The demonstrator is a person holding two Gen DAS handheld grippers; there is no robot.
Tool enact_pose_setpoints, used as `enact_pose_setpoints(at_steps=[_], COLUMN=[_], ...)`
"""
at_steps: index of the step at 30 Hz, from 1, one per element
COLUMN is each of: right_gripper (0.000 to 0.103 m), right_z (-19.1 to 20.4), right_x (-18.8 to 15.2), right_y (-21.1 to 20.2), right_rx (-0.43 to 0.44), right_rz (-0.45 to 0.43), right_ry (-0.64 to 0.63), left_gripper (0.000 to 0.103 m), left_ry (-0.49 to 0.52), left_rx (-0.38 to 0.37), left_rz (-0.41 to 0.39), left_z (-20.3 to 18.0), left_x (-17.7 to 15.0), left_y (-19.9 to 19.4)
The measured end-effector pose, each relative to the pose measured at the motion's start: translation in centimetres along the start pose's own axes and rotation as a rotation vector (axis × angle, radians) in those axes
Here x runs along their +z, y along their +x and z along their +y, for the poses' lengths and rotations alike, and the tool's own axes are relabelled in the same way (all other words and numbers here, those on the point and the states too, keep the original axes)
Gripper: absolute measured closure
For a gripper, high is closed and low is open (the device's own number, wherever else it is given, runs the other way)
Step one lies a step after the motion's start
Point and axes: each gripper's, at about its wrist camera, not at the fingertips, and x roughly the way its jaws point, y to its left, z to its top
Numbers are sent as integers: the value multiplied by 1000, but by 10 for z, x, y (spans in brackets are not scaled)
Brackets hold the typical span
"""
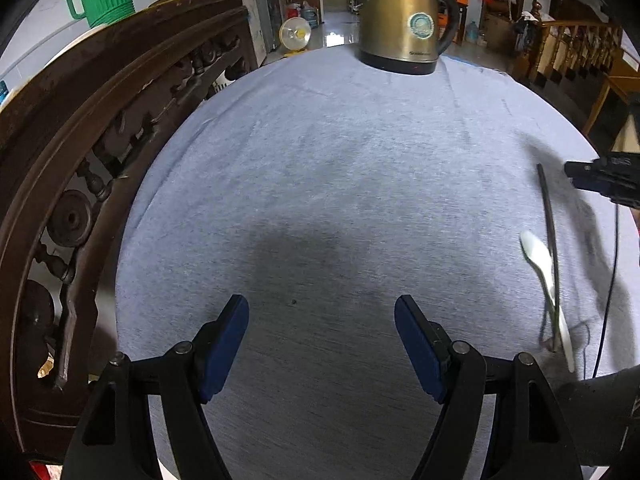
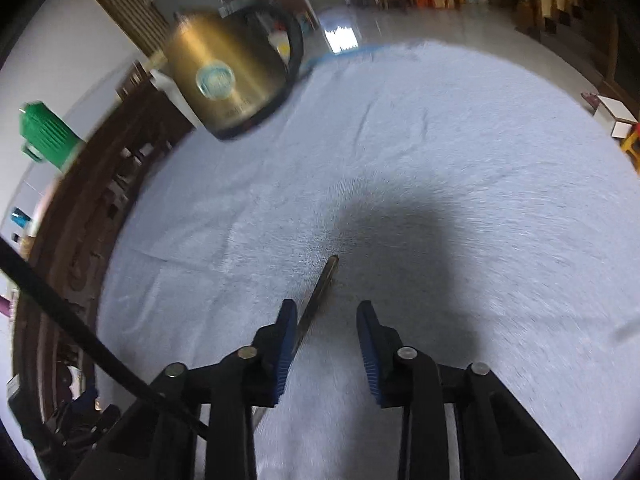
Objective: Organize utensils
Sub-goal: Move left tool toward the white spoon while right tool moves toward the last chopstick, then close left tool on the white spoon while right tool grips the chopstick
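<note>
while metal utensil lies between open pads

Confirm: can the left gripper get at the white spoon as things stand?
Probably yes: left gripper is open, only bare cloth between it and the white spoon. A thin metal utensil crosses the spoon's handle, though.

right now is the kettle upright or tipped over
Upright. In the left wrist view the kettle stands on its dark base at the far edge of the grey cloth, lid on top.
</note>
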Motion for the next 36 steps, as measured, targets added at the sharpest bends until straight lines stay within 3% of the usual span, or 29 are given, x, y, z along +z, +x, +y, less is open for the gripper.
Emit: enact_pose_setpoints(at_steps=[4, 6, 8, 13, 20, 27, 33, 34, 35, 36], right_gripper=[77, 80, 91, 96, 96, 96, 97, 97, 97, 97], right_z=[10, 15, 22, 26, -5, -27, -39, -41, -42, -43], right_x=[11, 14, 13, 6, -6, -25, -32, -32, -33, -34], right_y=[32, 33, 37, 31, -12, -54, -68, -71, -74, -77], right_rx=[-56, -75, -133, -205, -213, -174, -142, -137, -129, -122], right_rz=[86, 69, 63, 15, -134, -167, -181, -187, -195, -203], right_ry=[-11, -30, -60, -115, -73, -63, -42, -40, -38, -35], left_gripper=[27, 27, 27, 27, 27, 33, 34, 38, 52, 58], left_ry=[8, 16, 25, 83, 163, 237, 294, 294, 299, 304], left_rx=[0, -3, -11, -48, -227, -427, -454, -451, -443, -431], left_rz=[6, 6, 7, -10, 42, 167, 223, 223, 198, 191], left_z=[2, 1, -3, -28, -84, -134, -157, -156, -156, -157], left_x=[4, 6, 10, 26, 53, 65, 60, 60, 61, 63], left_y=[6, 7, 10, 9, 22, 51, 59, 62, 61, 62])
